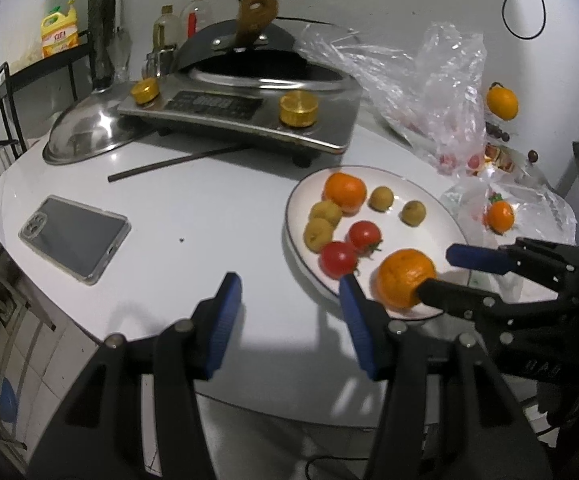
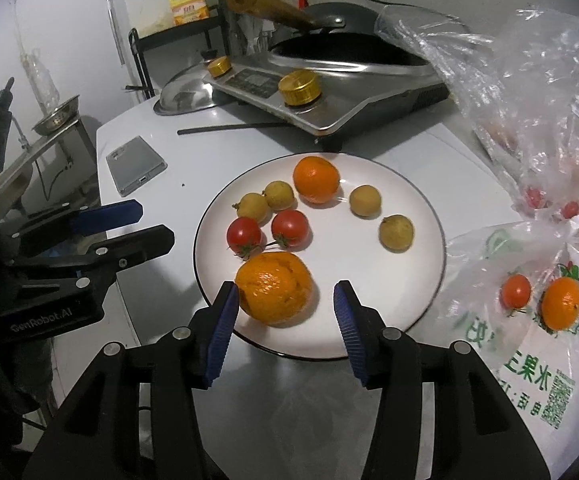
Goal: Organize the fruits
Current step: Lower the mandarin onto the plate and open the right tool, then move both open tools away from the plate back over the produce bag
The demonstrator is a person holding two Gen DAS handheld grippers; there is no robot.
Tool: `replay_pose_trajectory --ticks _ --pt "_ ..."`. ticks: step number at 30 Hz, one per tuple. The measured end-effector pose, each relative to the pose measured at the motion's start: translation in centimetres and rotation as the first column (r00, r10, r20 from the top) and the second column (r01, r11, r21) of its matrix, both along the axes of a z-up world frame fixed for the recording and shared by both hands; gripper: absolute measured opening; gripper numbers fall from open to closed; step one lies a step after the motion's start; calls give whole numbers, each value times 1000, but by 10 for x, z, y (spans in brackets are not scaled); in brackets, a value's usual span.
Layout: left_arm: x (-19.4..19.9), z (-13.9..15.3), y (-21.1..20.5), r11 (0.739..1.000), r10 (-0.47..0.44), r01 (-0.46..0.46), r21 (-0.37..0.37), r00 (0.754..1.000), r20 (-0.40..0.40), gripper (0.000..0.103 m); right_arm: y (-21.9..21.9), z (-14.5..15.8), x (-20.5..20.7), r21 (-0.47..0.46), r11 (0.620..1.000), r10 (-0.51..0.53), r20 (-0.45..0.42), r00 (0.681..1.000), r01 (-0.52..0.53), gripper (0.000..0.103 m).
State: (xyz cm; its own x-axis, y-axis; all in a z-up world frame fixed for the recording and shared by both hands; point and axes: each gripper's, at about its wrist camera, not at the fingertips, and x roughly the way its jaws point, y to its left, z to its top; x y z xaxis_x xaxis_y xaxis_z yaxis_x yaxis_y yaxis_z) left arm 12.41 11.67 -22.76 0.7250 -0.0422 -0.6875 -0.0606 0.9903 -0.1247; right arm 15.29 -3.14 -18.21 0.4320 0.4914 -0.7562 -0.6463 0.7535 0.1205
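White plate (image 2: 417,216) sits near the table's (image 1: 177,208) right front edge. On it: 2 oranges, 2 tomatoes (image 2: 290,227), 4 small yellow-brown fruits (image 2: 364,200). Right gripper (image 2: 285,312) is wide open over the plate's near rim, holding nothing — the big wrinkled orange (image 2: 274,288) lies between its fingers, touching the left pad or just beside it, well apart from the right pad. Left gripper (image 1: 289,312) is also wide open and empty, over bare table just left of the plate. Printed plastic bag (image 2: 489,320) at the right edge carries another orange (image 2: 561,303) and tomato (image 2: 515,291). Phone (image 1: 74,237) lies near the left edge; cooker (image 1: 241,112) at the back.
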Motion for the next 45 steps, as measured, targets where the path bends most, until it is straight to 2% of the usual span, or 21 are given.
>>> replay_pose_trajectory --ticks 21,45 --pt "6 26 -70 995 -80 79 65 996 27 53 -79 20 -1 63 993 -102 40 994 99 52" --pt "41 28 -162 967 -224 223 121 975 -5 53 -173 18 21 110 968 -229 33 973 224 52"
